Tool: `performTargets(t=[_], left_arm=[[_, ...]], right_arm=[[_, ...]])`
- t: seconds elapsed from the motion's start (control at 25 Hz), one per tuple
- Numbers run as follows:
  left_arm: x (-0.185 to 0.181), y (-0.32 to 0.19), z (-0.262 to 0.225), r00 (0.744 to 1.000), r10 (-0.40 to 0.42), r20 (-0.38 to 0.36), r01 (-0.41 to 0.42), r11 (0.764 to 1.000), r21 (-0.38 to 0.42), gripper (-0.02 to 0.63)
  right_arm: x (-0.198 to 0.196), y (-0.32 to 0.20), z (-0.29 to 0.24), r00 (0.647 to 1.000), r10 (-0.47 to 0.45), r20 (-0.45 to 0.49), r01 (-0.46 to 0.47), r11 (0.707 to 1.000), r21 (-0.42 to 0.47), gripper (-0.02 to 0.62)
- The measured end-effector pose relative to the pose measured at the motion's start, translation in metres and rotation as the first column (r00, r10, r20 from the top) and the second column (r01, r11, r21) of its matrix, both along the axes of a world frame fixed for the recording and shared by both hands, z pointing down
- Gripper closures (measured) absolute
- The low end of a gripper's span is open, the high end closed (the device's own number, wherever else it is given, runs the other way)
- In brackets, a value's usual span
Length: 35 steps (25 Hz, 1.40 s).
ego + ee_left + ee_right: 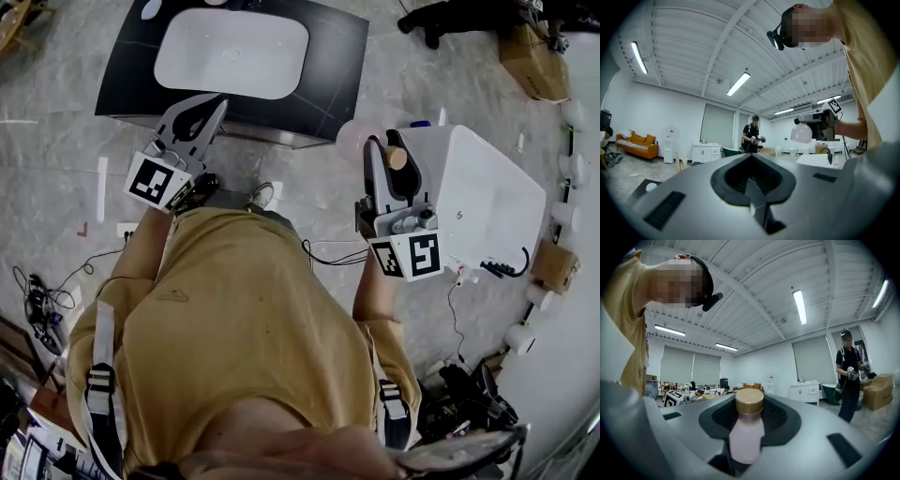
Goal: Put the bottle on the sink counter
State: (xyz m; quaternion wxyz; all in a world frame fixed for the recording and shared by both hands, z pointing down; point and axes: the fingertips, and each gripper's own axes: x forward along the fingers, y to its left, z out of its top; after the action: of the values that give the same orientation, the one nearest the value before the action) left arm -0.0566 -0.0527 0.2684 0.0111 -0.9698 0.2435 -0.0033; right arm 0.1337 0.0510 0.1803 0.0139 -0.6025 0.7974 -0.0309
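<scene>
In the head view my right gripper [387, 152] is shut on the bottle [356, 141], a pale pink bottle with a round tan cap [397, 157]. It is held in the air over the floor, right of the sink counter [328, 75], a black top with a white basin [232, 52]. The right gripper view shows the bottle [746, 439] upright between the jaws, cap uppermost. My left gripper [216, 103] points at the counter's front edge, its jaws together and empty. The left gripper view catches the held bottle [802, 133] hanging under the right gripper.
A white table [487, 197] stands just right of my right gripper. Cardboard boxes [534, 61] sit at the back right and cables [47, 291] trail over the floor at the left. Another person [848, 376] stands farther off in the room.
</scene>
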Motion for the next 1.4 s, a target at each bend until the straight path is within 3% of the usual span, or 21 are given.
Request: performTargets(t=[0.52,1.4], left_arm=[[-0.007,-0.016,-0.001,0.998,0.051,0.021,-0.051,0.999,-0.010,0.604],[-0.019,-0.017,0.004,0.999,-0.022,0.049,0.023,1.000,-0.016,0.604]], right_arm=[[0.001,-0.024,0.016,0.998,0.057,-0.019,-0.058,0.998,-0.036,0.478],[0.007,-0.070,0.077,0.999,0.013,-0.042,-0.017,0.996,-0.093,0.477]])
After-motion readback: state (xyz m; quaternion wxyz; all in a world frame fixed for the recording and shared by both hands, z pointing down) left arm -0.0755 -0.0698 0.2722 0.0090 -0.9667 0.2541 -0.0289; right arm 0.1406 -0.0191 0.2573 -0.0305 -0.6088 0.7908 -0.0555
